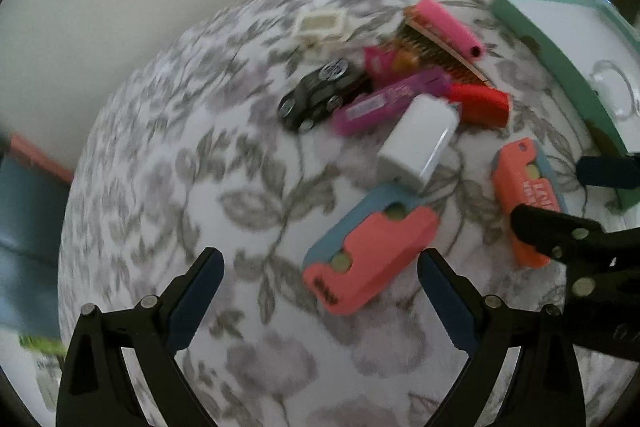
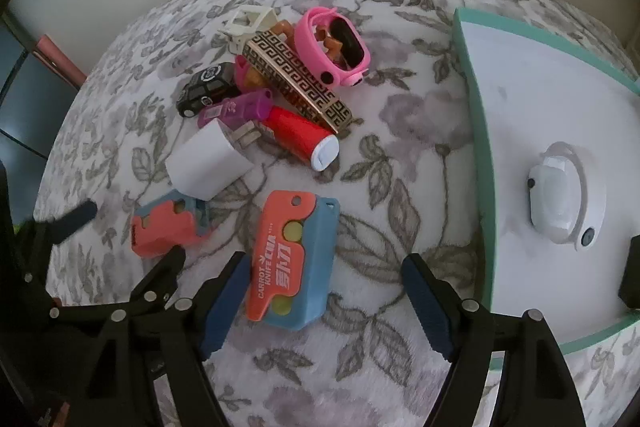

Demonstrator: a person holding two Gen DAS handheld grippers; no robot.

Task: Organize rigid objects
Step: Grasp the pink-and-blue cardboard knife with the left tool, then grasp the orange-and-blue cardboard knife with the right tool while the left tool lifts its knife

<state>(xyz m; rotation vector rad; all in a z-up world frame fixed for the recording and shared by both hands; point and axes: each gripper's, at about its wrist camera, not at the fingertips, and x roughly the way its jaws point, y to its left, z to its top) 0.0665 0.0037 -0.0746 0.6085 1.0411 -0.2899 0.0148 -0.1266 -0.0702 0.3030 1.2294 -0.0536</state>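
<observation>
Right wrist: right tongs [image 2: 324, 303] angled steeply down, agape

Right wrist view. My right gripper [image 2: 324, 303] hangs over the near folding knife [image 2: 294, 261], lower centre. Second folding knife [image 2: 168, 227] lies left of it, touching the charger block [image 2: 210, 161] above. Toy car [image 2: 208, 89], tube [image 2: 304, 139] and watch [image 2: 334, 45] piled upper centre. Tray [image 2: 476, 163] at right, holding another watch [image 2: 560, 193]. My left gripper [image 2: 132, 235] enters lower left.
</observation>
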